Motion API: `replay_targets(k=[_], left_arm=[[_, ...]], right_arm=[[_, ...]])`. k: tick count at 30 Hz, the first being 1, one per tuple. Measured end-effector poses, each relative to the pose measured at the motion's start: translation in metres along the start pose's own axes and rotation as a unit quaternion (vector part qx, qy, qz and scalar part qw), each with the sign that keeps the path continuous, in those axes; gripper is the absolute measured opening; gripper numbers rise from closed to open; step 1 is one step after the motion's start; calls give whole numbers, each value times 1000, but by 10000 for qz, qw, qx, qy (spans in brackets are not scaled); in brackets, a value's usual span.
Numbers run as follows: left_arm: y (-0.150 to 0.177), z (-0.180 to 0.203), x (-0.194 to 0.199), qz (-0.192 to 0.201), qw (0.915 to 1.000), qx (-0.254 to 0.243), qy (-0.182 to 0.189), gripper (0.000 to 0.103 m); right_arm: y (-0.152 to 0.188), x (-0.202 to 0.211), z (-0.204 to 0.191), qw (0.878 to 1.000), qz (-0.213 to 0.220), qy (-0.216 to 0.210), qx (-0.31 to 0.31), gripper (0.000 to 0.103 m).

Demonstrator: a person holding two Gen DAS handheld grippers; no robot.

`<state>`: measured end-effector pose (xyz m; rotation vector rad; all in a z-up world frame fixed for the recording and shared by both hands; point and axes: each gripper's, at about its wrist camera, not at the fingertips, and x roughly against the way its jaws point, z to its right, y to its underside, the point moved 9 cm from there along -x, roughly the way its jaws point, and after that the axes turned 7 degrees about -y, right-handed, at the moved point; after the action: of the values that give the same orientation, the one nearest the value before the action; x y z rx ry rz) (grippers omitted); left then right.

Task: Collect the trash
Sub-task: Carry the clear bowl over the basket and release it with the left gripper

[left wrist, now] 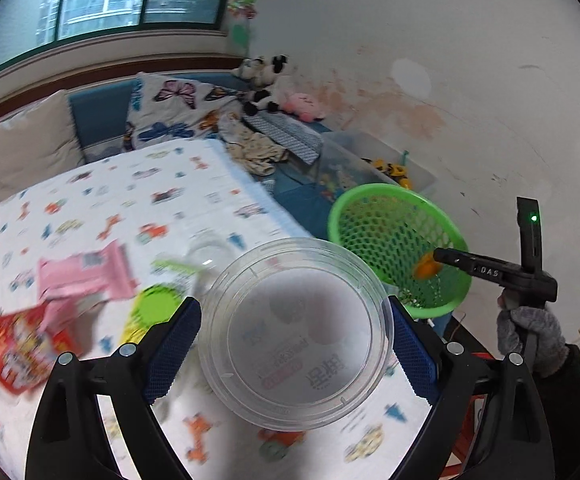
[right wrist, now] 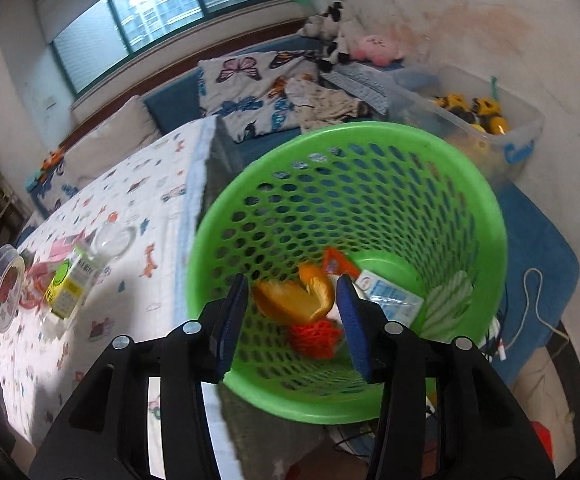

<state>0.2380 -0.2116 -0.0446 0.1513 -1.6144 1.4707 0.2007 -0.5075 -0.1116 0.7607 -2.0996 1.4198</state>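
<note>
My left gripper [left wrist: 293, 308] is shut on a clear round plastic container [left wrist: 297, 332], one pad on each side, lifted above the patterned tablecloth [left wrist: 162, 184]. That container [right wrist: 4, 280] also shows at the far left of the right wrist view. My right gripper [right wrist: 293, 282] hangs over the green mesh basket [right wrist: 369, 130], with an orange peel [right wrist: 290, 300] between its pads and a thin gap on the left side. From the left wrist view the peel [left wrist: 425, 268] sits at the right gripper's [left wrist: 439, 257] tip over the basket [left wrist: 369, 196]. A red net [right wrist: 313, 338] and a white packet [right wrist: 389, 294] lie inside.
On the table lie a pink wrapper [left wrist: 86, 276], a red packet [left wrist: 22, 348], a green-yellow carton [right wrist: 68, 284] and a clear cup [right wrist: 114, 240]. A clear bin of yellow toys [right wrist: 521, 136] stands behind the basket. A white cord [right wrist: 529, 300] trails over the blue mat.
</note>
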Motion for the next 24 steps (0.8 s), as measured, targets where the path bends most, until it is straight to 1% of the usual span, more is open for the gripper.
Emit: replay_targets(k=[6,12,20,24], left_arm=[[-22,43,-33,-124,9995,-251,144,88],[-32,87,-69,-332,9975,-563,260,88],[-33,138,-117,-679,9945,-669,441,88],[-30,158,-134,-804,9930,-698,505,88]], right_arm=[[-1,15,16,9998,150,16,-97,48],[3,32,18,9996,289,25,-72,48],[10,51,24,9989,440,-37,-151,48],[12,58,29,9987,474,-6,-165,48]])
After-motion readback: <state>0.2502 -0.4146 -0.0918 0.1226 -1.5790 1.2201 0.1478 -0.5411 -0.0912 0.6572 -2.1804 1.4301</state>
